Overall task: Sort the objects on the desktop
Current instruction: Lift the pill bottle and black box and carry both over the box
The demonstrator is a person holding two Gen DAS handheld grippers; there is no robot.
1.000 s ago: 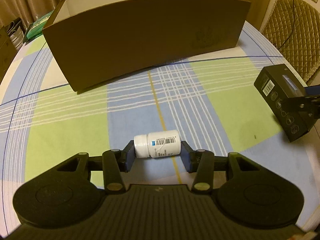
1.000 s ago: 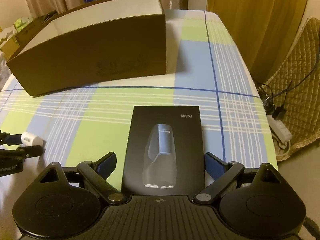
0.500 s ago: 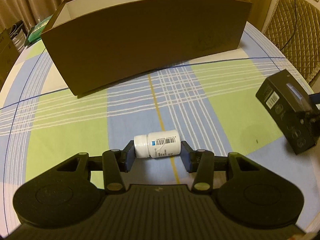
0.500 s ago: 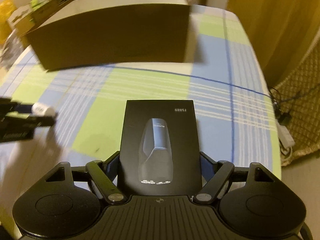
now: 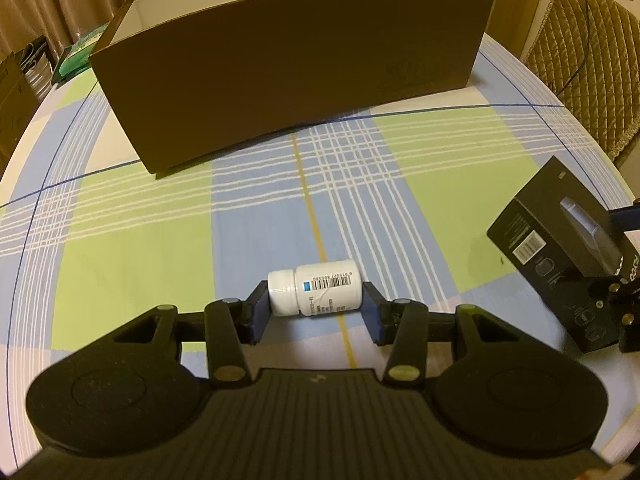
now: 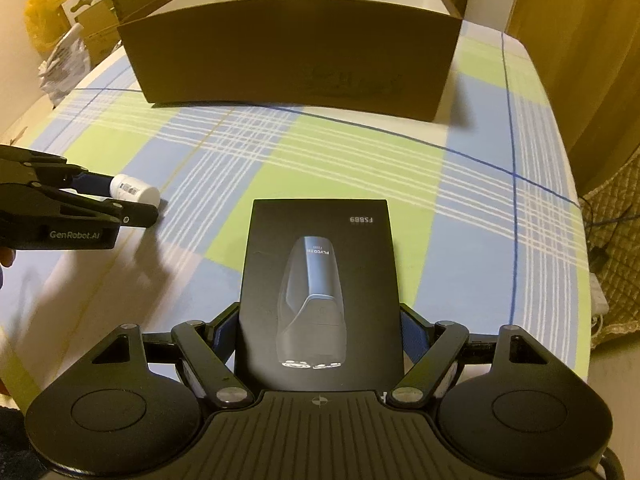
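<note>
**A:** So what's each hand got right now?

**B:** The left gripper (image 5: 316, 312) has its blue pads on the two ends of a small white plastic pill bottle (image 5: 314, 288) with a barcode label – cap on one pad, base on the other, bottle lying sideways. It's held just over the checked blue, green and white tablecloth (image 5: 120, 240), out in front of the box.

**A:** Which box?

**B:** The big open brown cardboard box (image 5: 280, 72) with a white inside, sitting at the far side of the table. Can't see its floor from either wrist camera, so no idea what's in it.

**A:** And the right one?

**B:** The right gripper (image 6: 318, 344) is clamped on the long sides of a flat black carton (image 6: 320, 288) with a shaver printed on the face – the near end sits between the fingers, the far end points toward the cardboard box. In the left camera it shows up tilted at the right edge, with the side carrying a white barcode sticker in view.

**A:** Are the two close?

**B:** Not touching. From the right camera the bottle sits off to the left, well apart from the carton, with bare cloth between them.
</note>
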